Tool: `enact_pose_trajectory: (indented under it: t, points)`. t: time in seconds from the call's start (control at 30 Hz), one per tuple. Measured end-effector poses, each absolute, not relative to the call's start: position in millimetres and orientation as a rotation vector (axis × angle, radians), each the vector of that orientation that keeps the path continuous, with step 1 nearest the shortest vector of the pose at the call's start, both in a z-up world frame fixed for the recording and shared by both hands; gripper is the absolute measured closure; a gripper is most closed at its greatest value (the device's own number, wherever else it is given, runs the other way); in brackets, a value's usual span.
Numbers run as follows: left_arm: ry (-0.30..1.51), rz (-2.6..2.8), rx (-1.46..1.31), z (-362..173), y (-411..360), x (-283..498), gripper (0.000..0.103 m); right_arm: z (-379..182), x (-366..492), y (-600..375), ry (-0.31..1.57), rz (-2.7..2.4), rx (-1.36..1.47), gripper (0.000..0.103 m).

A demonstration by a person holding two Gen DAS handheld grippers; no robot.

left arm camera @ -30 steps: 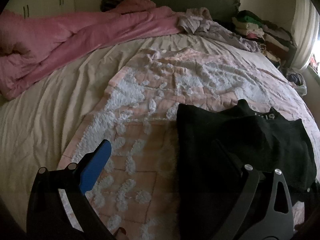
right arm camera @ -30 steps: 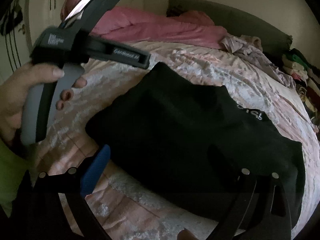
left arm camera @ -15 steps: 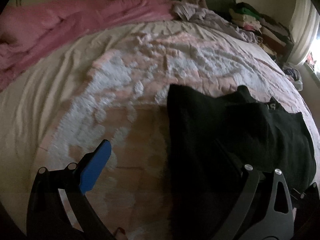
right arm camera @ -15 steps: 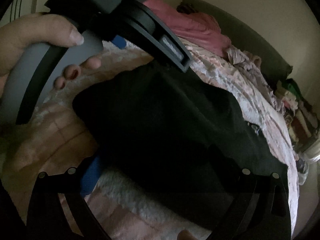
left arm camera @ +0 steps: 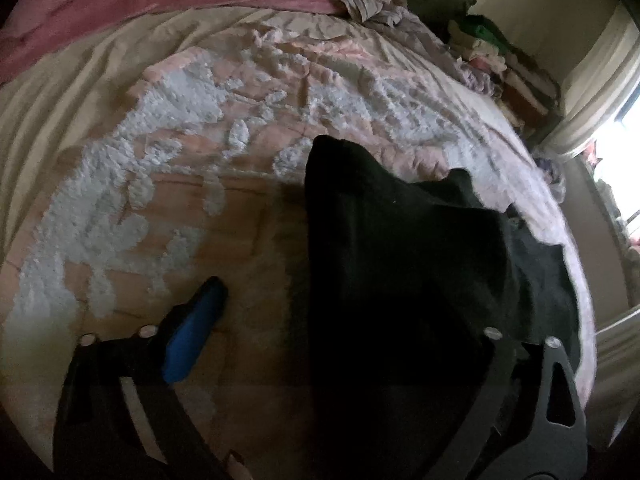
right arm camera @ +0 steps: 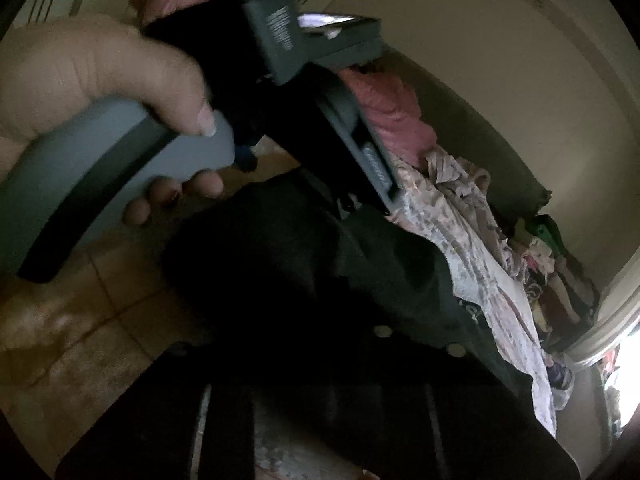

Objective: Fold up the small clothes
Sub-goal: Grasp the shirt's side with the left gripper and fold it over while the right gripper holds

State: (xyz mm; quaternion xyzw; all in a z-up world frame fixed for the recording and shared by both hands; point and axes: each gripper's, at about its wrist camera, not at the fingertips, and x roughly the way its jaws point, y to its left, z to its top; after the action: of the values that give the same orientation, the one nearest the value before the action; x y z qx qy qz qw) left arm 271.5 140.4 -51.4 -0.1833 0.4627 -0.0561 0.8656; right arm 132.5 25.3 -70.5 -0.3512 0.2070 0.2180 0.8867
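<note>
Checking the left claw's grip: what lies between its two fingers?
In the left wrist view, pink quilt and the near edge of the black garment lie between the fingers.

Nothing legible; blurred pale print on top block of left gripper (right arm camera: 344, 200), unreadable; embossed strip on its side bar also too smeared; few pale letters on black garment (right arm camera: 400, 288) near right edge, cropped and dark, can't make out
</note>
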Motion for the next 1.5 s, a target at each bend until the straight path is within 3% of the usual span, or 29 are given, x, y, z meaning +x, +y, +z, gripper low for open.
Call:
enact_pose_trajectory:
  t: [0.03,0.17,0.27,0.4,0.8,1.3,1.37,1.5]
  points:
    - [0.965,-0.125,-0.402,-50,141,271,0.019,-67,132,21,0.421,0.453,-0.71,0.089]
    - [0.946,-0.18,-0.508,-45,140,270,0.042,-52,130,8,0.375,0.444,-0.65,0.091]
    - [0.938,-0.24,-0.556,-35,129,269,0.074,-41,129,-4,0.358,0.439,-0.609,0.091]
    - [0.898,-0.253,-0.518,-7,103,265,0.084,-27,129,-24,0.328,0.409,-0.566,0.092]
    - [0.861,-0.29,-0.342,57,-19,282,0.085,8,132,-130,0.383,0.3,-0.178,0.096]
    - [0.984,-0.31,-0.06,14,-186,305,0.083,-36,140,-257,0.605,0.213,0.358,0.096]
    - [0.999,-0.325,-0.059,9,-195,307,0.079,-41,141,-268,0.621,0.214,0.414,0.096]
    - [1.005,-0.46,-0.15,9,-201,303,0.053,-56,142,-289,0.659,0.207,0.54,0.092]
